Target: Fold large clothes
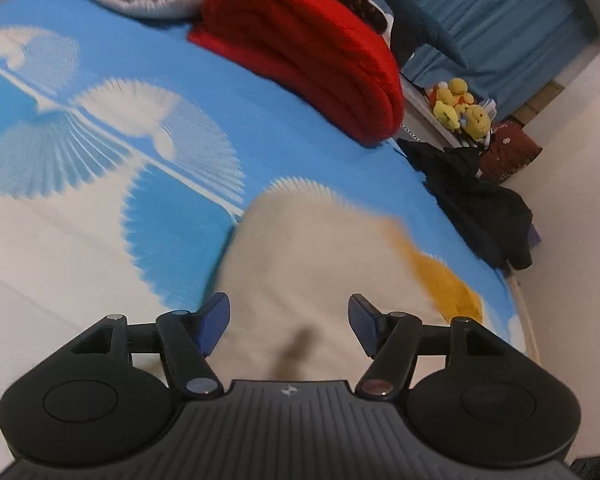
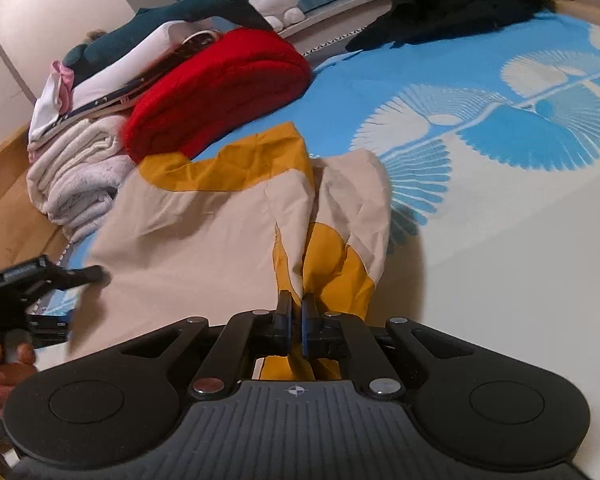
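Observation:
A large cream and mustard-yellow garment (image 2: 204, 224) lies spread on the bed with the blue and white cover (image 2: 500, 200). My right gripper (image 2: 296, 312) is shut on a bunched yellow and cream fold of that garment, which rises from between its blue pads. In the left wrist view the same garment (image 1: 320, 260) lies blurred under my left gripper (image 1: 288, 316), whose blue fingers (image 1: 214, 322) stand apart with nothing gripped. The left gripper (image 2: 60, 280) also shows at the left edge of the right wrist view, held by a hand (image 2: 4, 364), over the garment's near-left edge.
A folded red blanket (image 1: 308, 48) and a folded white blanket (image 2: 80, 176) are stacked at the head of the bed, with a plush shark (image 2: 188, 12) on top. Dark clothes (image 1: 476, 200) lie at the bed's edge. Yellow plush toys (image 1: 460, 108) sit on a ledge by blue curtains.

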{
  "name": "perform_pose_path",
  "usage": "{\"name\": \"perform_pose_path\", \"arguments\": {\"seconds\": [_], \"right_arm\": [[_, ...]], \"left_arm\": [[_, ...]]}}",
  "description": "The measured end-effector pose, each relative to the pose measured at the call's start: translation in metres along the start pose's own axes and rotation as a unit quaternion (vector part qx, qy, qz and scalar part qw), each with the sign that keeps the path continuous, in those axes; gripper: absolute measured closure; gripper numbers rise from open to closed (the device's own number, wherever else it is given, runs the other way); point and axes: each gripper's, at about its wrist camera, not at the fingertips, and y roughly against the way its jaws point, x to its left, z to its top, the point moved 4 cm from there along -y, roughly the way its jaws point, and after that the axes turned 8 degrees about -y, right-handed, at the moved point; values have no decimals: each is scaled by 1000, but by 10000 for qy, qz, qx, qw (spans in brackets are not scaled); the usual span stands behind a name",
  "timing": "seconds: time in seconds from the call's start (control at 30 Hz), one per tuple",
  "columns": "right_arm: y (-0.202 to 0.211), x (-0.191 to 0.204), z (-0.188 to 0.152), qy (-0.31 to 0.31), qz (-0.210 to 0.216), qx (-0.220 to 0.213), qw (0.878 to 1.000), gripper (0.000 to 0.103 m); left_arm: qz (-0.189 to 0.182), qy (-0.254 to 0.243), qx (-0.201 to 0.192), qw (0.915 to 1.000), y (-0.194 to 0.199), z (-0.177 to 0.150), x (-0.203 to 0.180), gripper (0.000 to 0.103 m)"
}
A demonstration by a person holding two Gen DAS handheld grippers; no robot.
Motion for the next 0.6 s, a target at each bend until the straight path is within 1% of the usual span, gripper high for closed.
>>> {"name": "perform_pose_path", "arguments": {"seconds": [0.07, 0.1, 0.13, 0.17, 0.2, 0.27, 0.3, 0.33, 0.4, 0.43, 0.47, 0.5, 0.53, 0.57, 0.6], "right_arm": [[-9, 5, -2, 107, -15, 90, 9999, 100], [-14, 7, -1, 223, -101, 96, 9997, 100], [-15, 6, -2, 303, -226, 84, 9992, 100], [-16, 4, -2, 257, -338, 102, 9990, 99], [-19, 2, -2, 153, -420, 129, 9989, 99], [-20, -4, -1, 20, -635, 137, 9979, 94], [-18, -6, -1, -21, -762, 136, 9970, 92], [-16, -5, -5, -67, -812, 135, 9966, 90], [-7, -6, -7, -181, -602, 272, 9977, 82], [-3, -6, -10, -175, -483, 391, 9979, 75], [-1, -6, -15, -99, -400, 551, 9976, 74], [0, -5, -20, 22, -376, 754, 9964, 74], [0, -5, -28, 203, -432, 1022, 9936, 74], [0, -7, -35, 368, -535, 1208, 9905, 74], [1, -9, -40, 514, -650, 1316, 9878, 75]], "left_arm": [[-168, -327, 243, 9990, 12, -4, -4, 33], [-286, -483, 385, 9977, 17, -8, -6, 33], [-405, -726, 595, 9948, 21, -19, -11, 32], [-406, -959, 795, 9914, 20, -29, -13, 32], [-257, -1287, 1115, 9851, 14, -44, -16, 32], [160, -1806, 1677, 9690, 4, -77, -13, 30], [251, -1903, 1742, 9658, 4, -85, -12, 30], [259, -1885, 1719, 9666, 10, -86, -12, 30], [67, -1828, 1608, 9699, 27, -84, -16, 31], [-85, -1888, 1545, 9698, 34, -85, -20, 31], [-198, -2037, 1591, 9658, 37, -92, -23, 30], [-161, -2169, 1749, 9603, 32, -99, -23, 27], [-43, -2265, 1930, 9547, 26, -111, -20, 20], [69, -2253, 2066, 9521, 22, -120, -17, 18], [81, -2178, 2105, 9530, 23, -124, -15, 18]]}}
